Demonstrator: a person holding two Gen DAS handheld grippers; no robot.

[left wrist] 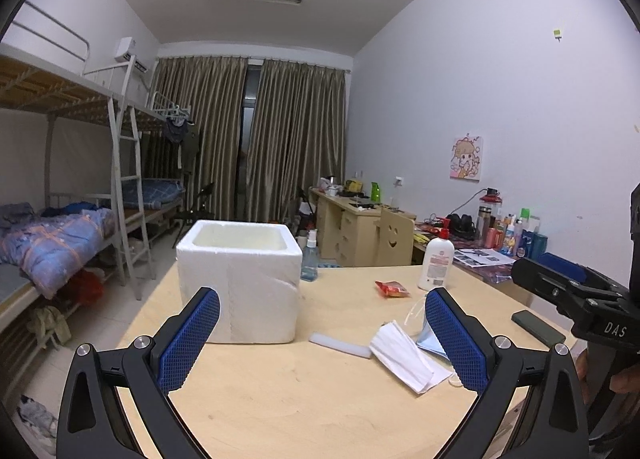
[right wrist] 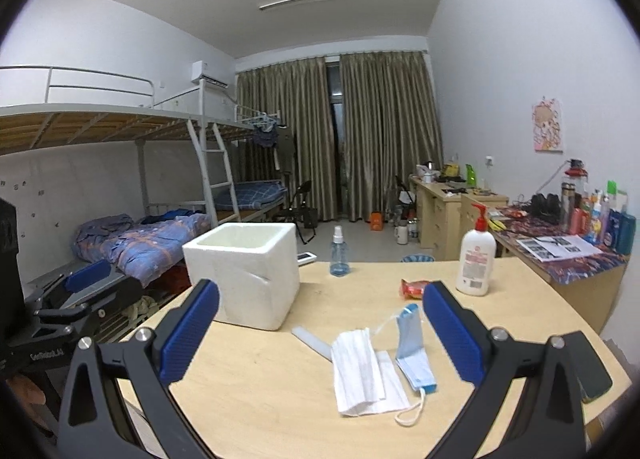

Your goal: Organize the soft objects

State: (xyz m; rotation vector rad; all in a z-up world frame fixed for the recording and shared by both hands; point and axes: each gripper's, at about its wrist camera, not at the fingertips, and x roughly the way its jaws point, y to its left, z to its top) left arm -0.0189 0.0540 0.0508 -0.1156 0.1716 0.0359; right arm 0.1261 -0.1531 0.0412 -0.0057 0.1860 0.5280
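Note:
A white face mask [left wrist: 404,359] [right wrist: 360,373] lies flat on the wooden table [left wrist: 320,411] [right wrist: 280,399], and a blue mask [right wrist: 414,351] [left wrist: 429,342] lies just right of it. A white foam box [left wrist: 240,275] [right wrist: 246,269], open on top, stands at the table's left. My left gripper [left wrist: 322,333] is open above the table, its right finger overlapping the blue mask in view. My right gripper [right wrist: 320,333] is open too, with both masks between and ahead of its fingers. Neither holds anything. The right gripper's body [left wrist: 580,299] shows at the left wrist view's right edge.
A translucent strip [left wrist: 340,343] [right wrist: 310,341] lies between box and masks. A red snack packet [left wrist: 393,289] [right wrist: 414,287], lotion pump bottle [left wrist: 436,263] [right wrist: 476,259] and blue spray bottle [left wrist: 309,259] [right wrist: 339,255] stand farther back. A dark phone [left wrist: 538,327] lies right.

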